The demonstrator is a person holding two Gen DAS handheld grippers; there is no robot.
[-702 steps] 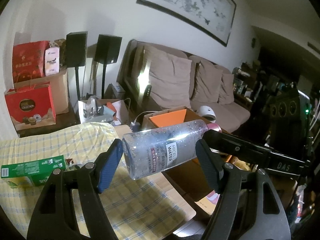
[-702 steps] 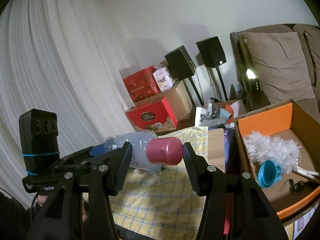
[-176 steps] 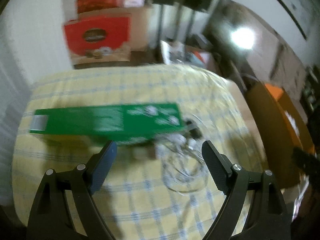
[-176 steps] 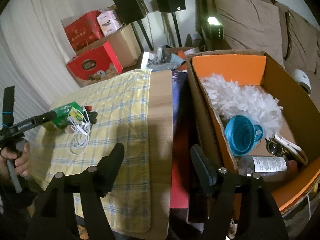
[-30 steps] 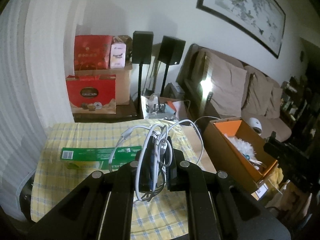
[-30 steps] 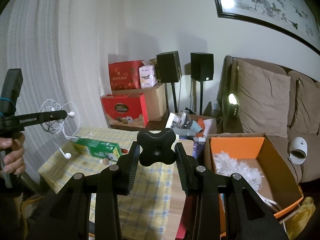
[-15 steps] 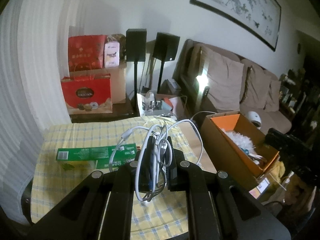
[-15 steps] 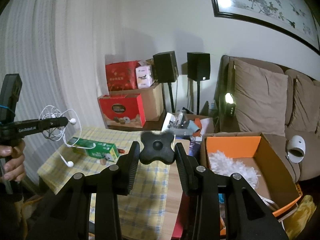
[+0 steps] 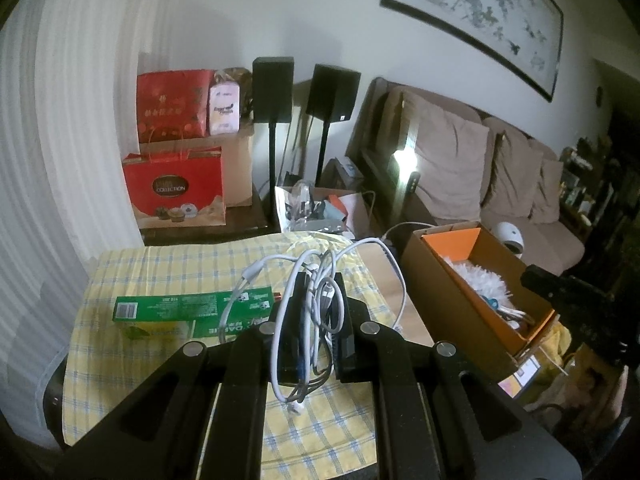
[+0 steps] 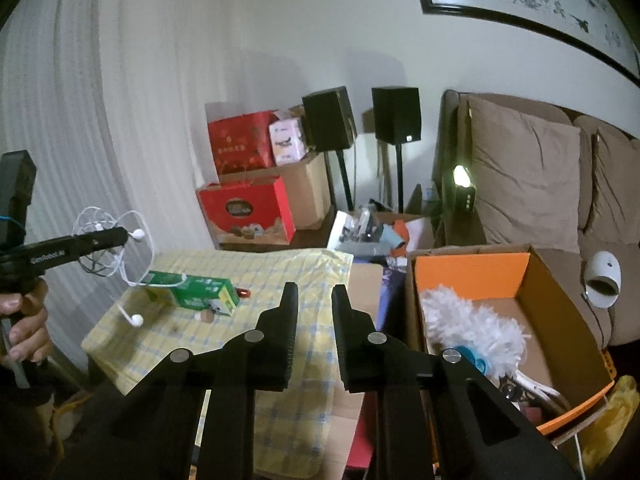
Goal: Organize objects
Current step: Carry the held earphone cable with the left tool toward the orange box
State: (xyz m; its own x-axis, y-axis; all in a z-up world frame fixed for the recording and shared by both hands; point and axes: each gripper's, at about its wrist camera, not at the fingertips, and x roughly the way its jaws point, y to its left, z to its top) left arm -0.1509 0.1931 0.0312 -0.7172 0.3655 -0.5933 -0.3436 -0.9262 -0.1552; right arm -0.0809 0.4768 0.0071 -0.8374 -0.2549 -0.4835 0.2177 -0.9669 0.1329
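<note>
Here, you are holding the tangled white earphone cable [image 9: 308, 308] pinched in the left gripper [image 9: 316, 316] at centre frame, lifted clear of the table [image 9: 160, 264] for boxing, while the right gripper's [image 10: 314, 312] jaws, having just been closing, are standing nearly shut on nothing.

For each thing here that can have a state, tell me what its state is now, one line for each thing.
left gripper: shut on the white earphone cable, lifted above the table.
right gripper: jaws have just been closing, a narrow gap remains, nothing between them.
green carton: lying on its side on the checked cloth.
cardboard box: open, white duster inside.
lamp by the sofa: lit.
</note>
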